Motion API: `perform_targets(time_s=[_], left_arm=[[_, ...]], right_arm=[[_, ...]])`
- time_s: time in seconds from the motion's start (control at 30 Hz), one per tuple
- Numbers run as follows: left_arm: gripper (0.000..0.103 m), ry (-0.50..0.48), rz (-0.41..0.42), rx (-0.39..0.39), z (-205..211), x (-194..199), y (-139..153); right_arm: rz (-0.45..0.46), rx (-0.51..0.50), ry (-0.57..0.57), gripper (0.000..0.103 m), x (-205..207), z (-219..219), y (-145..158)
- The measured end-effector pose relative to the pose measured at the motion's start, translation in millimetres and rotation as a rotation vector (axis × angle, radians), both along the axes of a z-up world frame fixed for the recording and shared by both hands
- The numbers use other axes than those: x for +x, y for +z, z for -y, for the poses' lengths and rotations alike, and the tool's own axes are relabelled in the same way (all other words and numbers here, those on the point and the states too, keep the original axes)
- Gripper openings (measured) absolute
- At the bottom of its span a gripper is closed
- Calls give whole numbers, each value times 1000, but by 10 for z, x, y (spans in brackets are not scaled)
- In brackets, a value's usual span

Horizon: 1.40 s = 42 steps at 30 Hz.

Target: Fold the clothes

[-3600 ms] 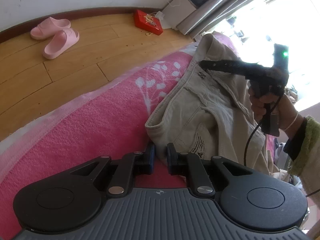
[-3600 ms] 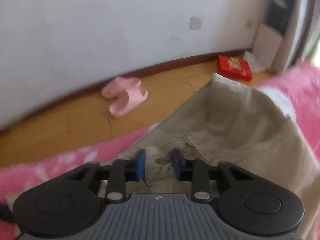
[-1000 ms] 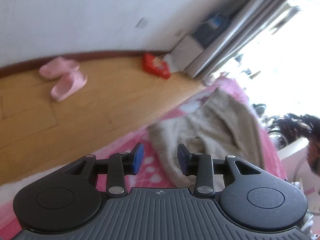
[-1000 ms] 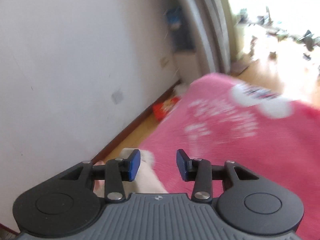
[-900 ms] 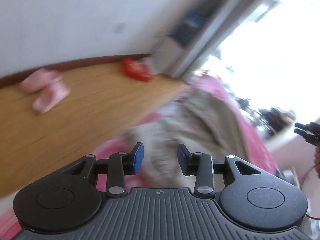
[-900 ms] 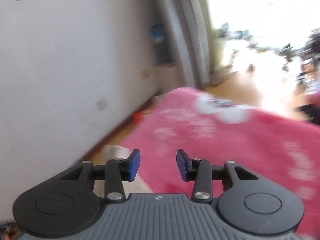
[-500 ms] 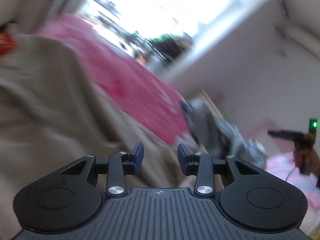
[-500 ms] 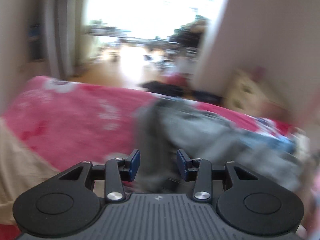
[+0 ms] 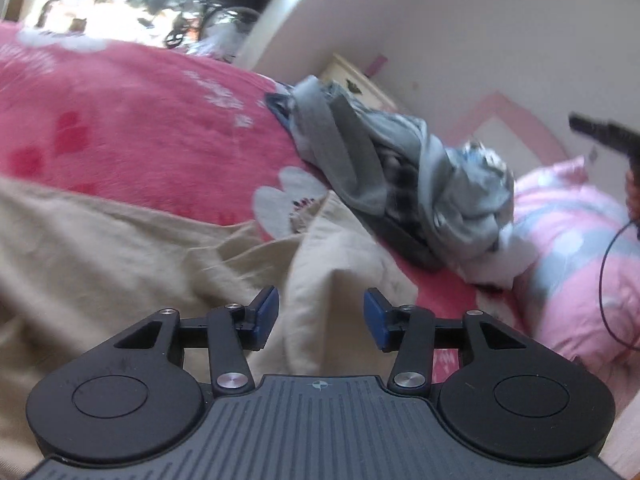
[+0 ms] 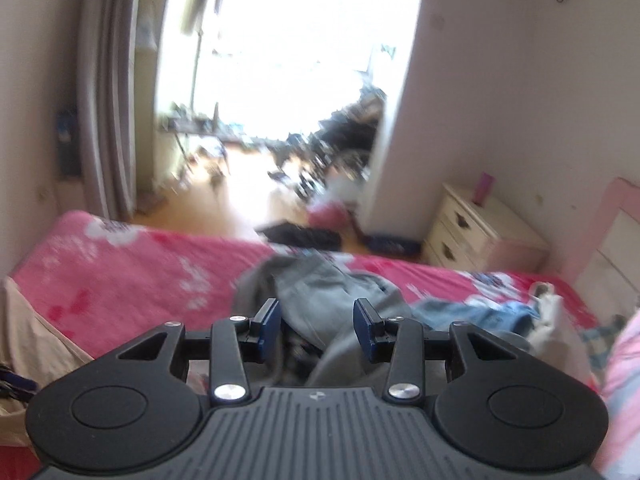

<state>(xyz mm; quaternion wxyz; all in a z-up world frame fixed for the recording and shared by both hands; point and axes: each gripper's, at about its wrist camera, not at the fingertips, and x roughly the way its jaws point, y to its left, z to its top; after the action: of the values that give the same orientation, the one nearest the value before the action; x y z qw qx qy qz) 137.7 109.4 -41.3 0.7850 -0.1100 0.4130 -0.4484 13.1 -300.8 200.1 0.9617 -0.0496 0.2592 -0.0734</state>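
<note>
My left tool [image 9: 320, 319] hangs open and empty just above the beige trousers [image 9: 120, 248], which lie rumpled on the pink bed [image 9: 120, 120]. My right tool [image 10: 317, 326] is open too, pointing over the grey clothes pile [image 10: 320, 292] beside the trousers. I think the danger is pinching two layers together, or dragging the pile, because the cloth is bunched and both views are blurred.
</note>
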Motion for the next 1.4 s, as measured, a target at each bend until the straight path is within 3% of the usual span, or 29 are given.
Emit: perform_targets(time_s=[0.1,0.27,0.33,0.47,0.57,0.8,1.0,1.07,1.17,1.3,1.4], left_arm=[[47,-23,35,43,203,-86,6],[47,8,-45,157,409,-97,60],[47,-13,-36,209,509,-73,120],[49,-77,2,309,807,1,146],[49,-73,-21,362,946,39,66],[48,10,-34,336,941,-22,8],[40,81,-45,314,937,-75,-41],[36,104,-46,308,936,-99,-51],[36,117,-10,306,943,-197,-1],[36,124,22,304,963,-273,43],[30,117,26,290,994,-337,59]], right_arm=[[61,45,42,43,-49,66,-112],[79,180,103,43,-36,244,-251],[74,211,120,43,-58,332,-302],[83,269,124,43,-288,540,-519],[72,301,99,43,-547,682,-763],[-118,325,-81,43,-1342,730,-1190],[-201,531,-117,43,-1532,291,-2002],[-284,599,-67,43,-1458,99,-2244],[-370,590,14,43,-1427,-160,-2407],[-408,597,86,43,-1433,-277,-2454],[-417,607,91,43,-1489,-273,-2461]])
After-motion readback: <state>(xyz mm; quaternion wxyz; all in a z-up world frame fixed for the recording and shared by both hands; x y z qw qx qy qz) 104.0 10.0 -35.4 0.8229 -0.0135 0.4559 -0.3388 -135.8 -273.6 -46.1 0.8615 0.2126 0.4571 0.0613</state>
